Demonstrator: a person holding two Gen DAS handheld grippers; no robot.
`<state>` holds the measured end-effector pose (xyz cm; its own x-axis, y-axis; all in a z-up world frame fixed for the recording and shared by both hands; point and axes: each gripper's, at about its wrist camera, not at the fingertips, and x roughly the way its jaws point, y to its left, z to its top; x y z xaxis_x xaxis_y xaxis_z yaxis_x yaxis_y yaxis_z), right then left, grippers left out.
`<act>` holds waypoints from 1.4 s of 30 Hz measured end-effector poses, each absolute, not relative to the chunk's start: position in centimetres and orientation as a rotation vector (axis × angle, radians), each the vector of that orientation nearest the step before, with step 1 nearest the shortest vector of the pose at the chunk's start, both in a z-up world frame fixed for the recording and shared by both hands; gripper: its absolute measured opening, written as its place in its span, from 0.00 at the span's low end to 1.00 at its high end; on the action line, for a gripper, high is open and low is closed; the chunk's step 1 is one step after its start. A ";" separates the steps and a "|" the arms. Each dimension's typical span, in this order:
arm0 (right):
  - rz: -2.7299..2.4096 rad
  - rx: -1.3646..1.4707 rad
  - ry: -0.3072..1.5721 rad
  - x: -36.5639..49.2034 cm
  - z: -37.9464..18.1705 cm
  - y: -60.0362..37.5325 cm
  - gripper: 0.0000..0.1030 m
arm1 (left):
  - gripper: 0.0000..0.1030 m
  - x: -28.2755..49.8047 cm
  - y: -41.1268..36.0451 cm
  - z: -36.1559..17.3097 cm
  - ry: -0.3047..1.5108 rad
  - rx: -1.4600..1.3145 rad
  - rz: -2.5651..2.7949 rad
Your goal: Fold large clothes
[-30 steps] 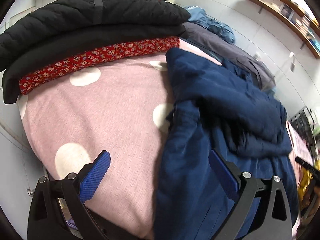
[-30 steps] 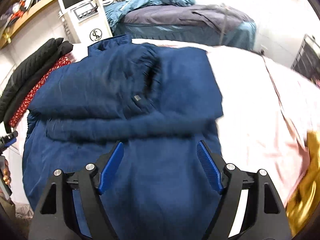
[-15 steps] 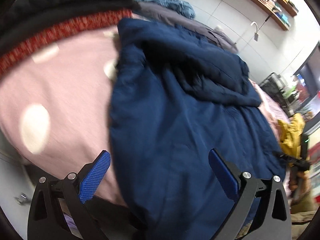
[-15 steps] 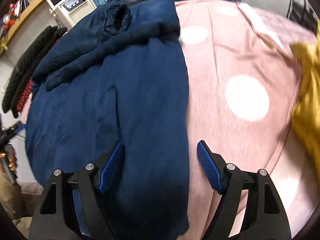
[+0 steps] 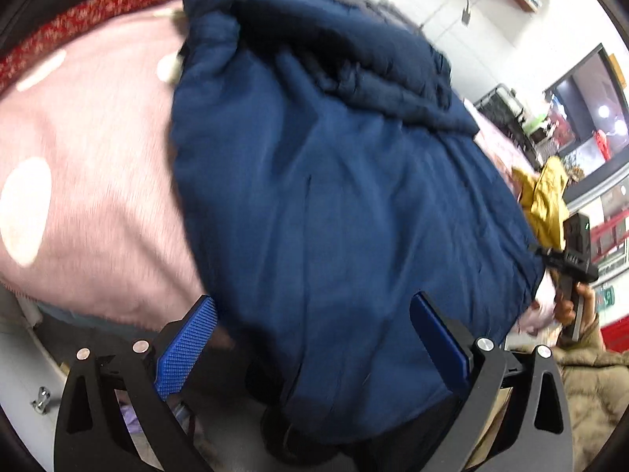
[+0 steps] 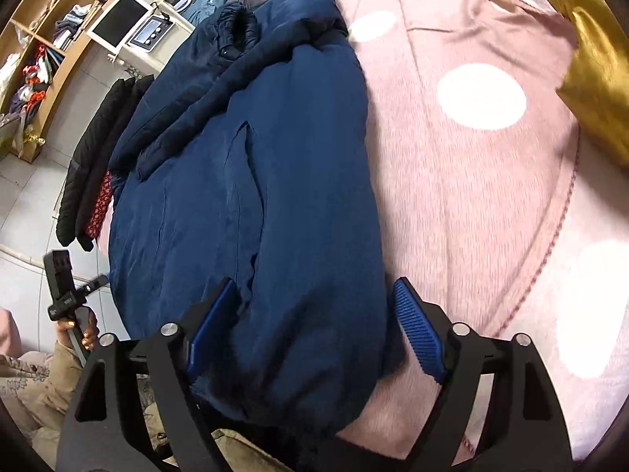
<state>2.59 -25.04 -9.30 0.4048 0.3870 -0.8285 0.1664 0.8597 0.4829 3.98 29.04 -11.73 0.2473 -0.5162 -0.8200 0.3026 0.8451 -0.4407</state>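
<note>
Navy padded jacket [image 5: 334, 196] lies spread on the pink polka-dot blanket [image 5: 90, 126], sleeves folded in across the upper part, so the first folds look done; bringing the hem up is left. Left gripper [image 5: 310, 338] hangs over the near hem with its jaws wide apart, nothing pinched. Right gripper [image 6: 314, 326] straddles the hem corner, jaws just widening, cloth between them but not clamped. The hem's edge drops out of sight below the bed, and motion blur smears the detail
</note>
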 end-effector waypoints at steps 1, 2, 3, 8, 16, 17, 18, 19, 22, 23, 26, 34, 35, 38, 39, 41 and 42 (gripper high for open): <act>0.155 0.564 1.159 2.3 -9.2 -25.1 0.79 | 0.94 3.7 29.2 -11.9 1.208 -0.191 -0.557; 0.156 0.572 1.155 2.1 -9.2 -25.3 0.79 | 0.94 3.5 29.5 -12.0 1.206 -0.185 -0.556; 0.160 0.582 1.152 1.8 -9.1 -25.4 0.79 | 0.94 3.2 29.8 -11.9 1.198 -0.189 -0.561; 0.192 0.597 1.144 0.8 -8.7 -25.7 0.81 | 0.94 2.5 30.8 -11.9 1.175 -0.289 -0.653; 0.214 0.573 1.184 1.0 -9.6 -25.9 0.87 | 0.94 0.4 28.1 -13.6 1.259 -0.188 -0.784; 0.212 0.574 1.186 1.1 -9.8 -26.2 0.87 | 0.94 0.3 28.2 -13.7 1.262 -0.183 -0.777; 0.213 0.577 1.187 1.1 -9.8 -26.4 0.87 | 0.94 0.2 28.4 -13.9 1.263 -0.184 -0.768; 0.220 0.584 1.187 1.2 -9.9 -26.5 0.87 | 0.94 0.1 28.6 -14.3 1.264 -0.194 -0.759; 0.244 0.602 1.190 1.3 -10.2 -26.4 0.91 | 0.94 0.1 28.9 -15.0 1.270 -0.254 -0.760; 0.243 0.607 1.196 1.4 -10.5 -26.3 0.93 | 0.94 0.0 28.5 -15.4 1.277 -0.269 -0.771; 0.234 0.585 1.191 1.4 -10.4 -25.8 0.94 | 0.94 -0.7 26.8 -16.5 1.296 -0.203 -0.790; 0.253 0.522 1.205 1.2 -10.4 -24.9 0.94 | 0.84 -1.2 26.0 -17.2 1.234 -0.331 -0.814; 0.256 0.500 1.208 1.2 -10.4 -24.6 0.94 | 0.77 -1.2 25.6 -16.7 1.232 -0.319 -0.853; 0.281 0.468 1.223 1.1 -10.5 -23.6 0.94 | 0.57 -1.4 25.4 -15.0 1.227 -0.252 -0.932; 0.288 0.452 1.227 1.0 -10.5 -23.3 0.91 | 0.47 -1.4 25.8 -14.5 1.227 -0.253 -0.948; 0.274 0.395 1.225 0.6 -10.2 -22.7 0.80 | 0.38 -1.1 26.5 -13.6 1.221 -0.281 -0.977; 0.273 0.390 1.226 0.4 -10.1 -22.7 0.70 | 0.36 -1.0 26.6 -13.3 1.216 -0.292 -0.990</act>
